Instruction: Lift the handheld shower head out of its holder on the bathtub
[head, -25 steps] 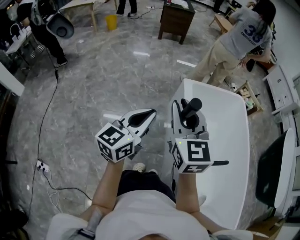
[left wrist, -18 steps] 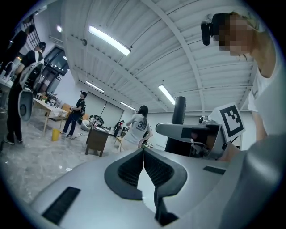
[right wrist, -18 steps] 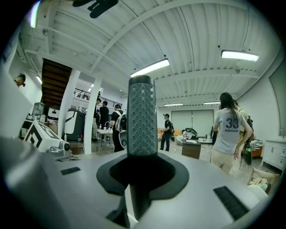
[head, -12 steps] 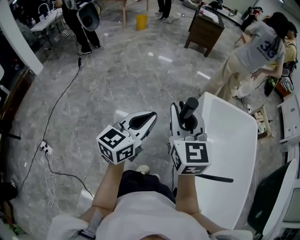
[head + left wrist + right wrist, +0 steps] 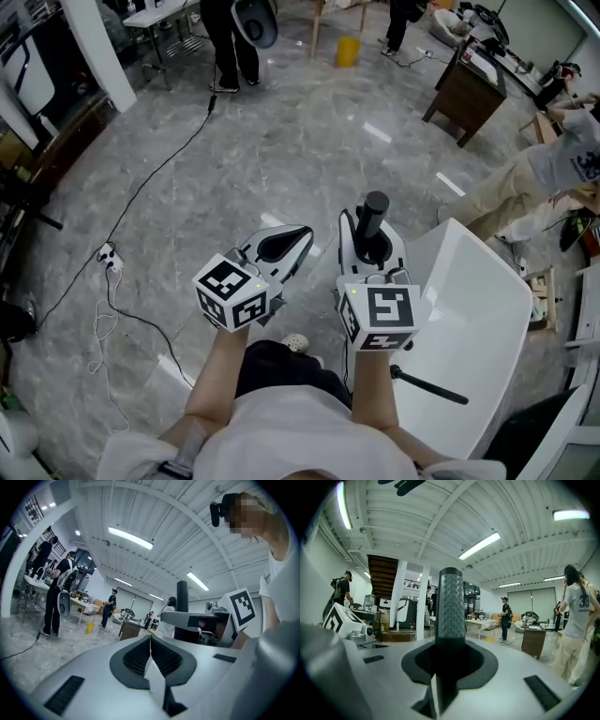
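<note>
The handheld shower head [image 5: 373, 217] stands upright in the right tool [image 5: 373, 247], a dark stick with a dimpled grey upper part [image 5: 451, 603] rising from between the jaws. The jaws are partly closed and clamped on its lower end. No holder can be seen anywhere around it, so I judge the lift itself is already done.

What has changed over the last second is what lies under it. A second ago the right tool and the shower head hung over the white bathtub [image 5: 473, 309]. Now the tub's rim sits off to the right of the tool, and grey marbled floor [image 5: 234, 178] shows beneath and ahead of the shower head. The grip looks the same in all three head views — same upright stance, same amount of handle showing above the jaws — so nothing has slipped while the view swung round.

The left tool [image 5: 298, 234] is held just beside the right one. Its jaws are closed together with nothing between them [image 5: 150, 641], and it takes no part in the hold.

For the task, this reads as the carry-away after the lift — the shower head is free of the tub and held steadily. Whether a hose trails from it, and could pull taut, the views do not show.
</note>
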{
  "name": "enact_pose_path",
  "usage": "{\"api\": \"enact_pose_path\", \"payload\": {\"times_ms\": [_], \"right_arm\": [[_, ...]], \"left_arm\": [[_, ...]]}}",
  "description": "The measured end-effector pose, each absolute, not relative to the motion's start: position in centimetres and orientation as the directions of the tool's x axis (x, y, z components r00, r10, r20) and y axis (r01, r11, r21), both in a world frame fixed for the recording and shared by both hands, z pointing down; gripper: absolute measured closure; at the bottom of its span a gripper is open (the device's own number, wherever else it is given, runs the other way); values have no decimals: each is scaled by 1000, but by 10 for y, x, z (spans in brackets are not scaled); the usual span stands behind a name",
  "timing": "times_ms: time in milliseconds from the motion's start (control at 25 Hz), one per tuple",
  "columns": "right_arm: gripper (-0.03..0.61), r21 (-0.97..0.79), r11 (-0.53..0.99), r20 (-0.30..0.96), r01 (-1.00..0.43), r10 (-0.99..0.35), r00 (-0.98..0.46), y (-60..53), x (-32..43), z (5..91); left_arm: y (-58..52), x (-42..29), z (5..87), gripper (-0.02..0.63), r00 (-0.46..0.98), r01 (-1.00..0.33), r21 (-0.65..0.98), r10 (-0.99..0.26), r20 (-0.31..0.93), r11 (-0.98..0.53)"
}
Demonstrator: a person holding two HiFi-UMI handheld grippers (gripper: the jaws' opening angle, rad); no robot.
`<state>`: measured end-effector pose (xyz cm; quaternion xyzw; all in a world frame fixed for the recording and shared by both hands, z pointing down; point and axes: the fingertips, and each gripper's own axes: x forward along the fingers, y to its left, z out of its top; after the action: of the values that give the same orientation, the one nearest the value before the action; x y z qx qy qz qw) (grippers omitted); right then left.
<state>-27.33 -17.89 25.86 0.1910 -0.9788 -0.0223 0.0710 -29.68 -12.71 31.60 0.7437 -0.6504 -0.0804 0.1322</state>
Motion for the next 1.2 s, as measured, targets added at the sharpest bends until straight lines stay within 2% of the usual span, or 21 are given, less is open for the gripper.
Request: {"api": "enact_pose_path", "payload": {"times_ms": [720,1000,1200], "right_arm": [[494,31,999,108,-20,-23,-994,-75,-391,255],[494,12,997,126,75,73,-989,-29,-410,263],[494,14,996,122,90,87,-989,-23,-413,260]], "left_arm": [[-37,-395,310,601,-167,-942,289,-985,38,171],[0,-413,312,601,-232,-928,291,-972,37,233],[6,-420,309,601,-250,-924,292,-968,33,249]]}}
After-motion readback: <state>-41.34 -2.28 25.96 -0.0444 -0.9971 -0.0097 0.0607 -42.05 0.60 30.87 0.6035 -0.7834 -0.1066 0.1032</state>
